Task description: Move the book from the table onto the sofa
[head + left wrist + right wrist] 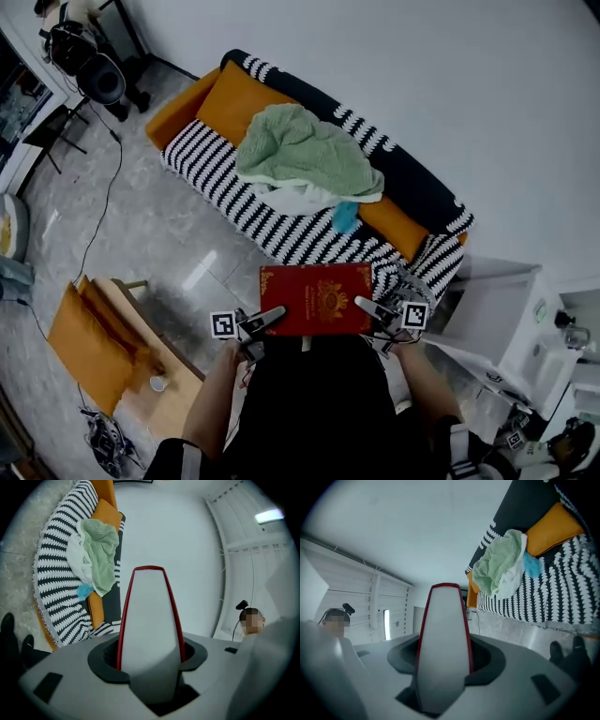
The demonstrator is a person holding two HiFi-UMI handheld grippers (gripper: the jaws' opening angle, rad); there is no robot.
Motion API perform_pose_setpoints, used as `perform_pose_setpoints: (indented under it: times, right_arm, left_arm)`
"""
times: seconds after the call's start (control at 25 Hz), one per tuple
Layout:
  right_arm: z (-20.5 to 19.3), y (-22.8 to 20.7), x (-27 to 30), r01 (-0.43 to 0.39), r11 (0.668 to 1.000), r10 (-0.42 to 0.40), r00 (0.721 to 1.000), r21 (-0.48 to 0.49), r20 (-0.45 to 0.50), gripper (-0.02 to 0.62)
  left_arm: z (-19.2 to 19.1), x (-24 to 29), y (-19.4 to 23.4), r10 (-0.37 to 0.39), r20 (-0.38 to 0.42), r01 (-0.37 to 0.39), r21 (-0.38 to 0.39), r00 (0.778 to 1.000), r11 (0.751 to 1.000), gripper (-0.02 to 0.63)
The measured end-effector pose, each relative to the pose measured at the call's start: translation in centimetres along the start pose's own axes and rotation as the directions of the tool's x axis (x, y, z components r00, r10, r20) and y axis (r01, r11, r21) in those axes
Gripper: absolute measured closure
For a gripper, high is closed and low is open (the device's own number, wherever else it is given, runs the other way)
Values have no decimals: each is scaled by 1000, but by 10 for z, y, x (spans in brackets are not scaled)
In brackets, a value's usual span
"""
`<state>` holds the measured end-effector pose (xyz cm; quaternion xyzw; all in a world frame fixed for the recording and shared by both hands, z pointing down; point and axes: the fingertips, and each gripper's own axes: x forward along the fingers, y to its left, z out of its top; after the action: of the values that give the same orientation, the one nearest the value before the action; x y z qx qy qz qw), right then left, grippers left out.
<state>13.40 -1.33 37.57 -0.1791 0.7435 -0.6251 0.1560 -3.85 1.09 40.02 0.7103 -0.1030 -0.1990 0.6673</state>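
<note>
A red hardcover book [316, 297] with a gold emblem is held flat in the air between both grippers, just in front of the sofa [281, 225]. My left gripper [269, 321] is shut on the book's left edge, my right gripper [370, 308] on its right edge. In the left gripper view the book's white page edge [149, 620] with red cover rims fills the jaws. In the right gripper view the same page edge [443, 644] sits clamped between the jaws. The sofa has a black-and-white striped cover and orange cushions [239, 98].
A green blanket [305, 150] with white and blue cloth lies heaped on the sofa seat's middle. A low wooden table [141, 370] with an orange cushion [89, 342] and a small cup [159, 382] stands at left. A white cabinet [497, 314] is at right.
</note>
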Motion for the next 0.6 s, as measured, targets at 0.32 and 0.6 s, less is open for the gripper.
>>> perform_pose_setpoints:
  times: [0.32,0.6]
  right_arm:
    - [40,-39,-4,8,998,-13,998,66,65,354]
    - [74,-173,-4,41,985,-56,995,166,88,354]
  left_arm:
    - [33,38,30,60,-85,-65,-54,995,996,365]
    - [69,64,158,105,-85,-117,-151,991,982,365]
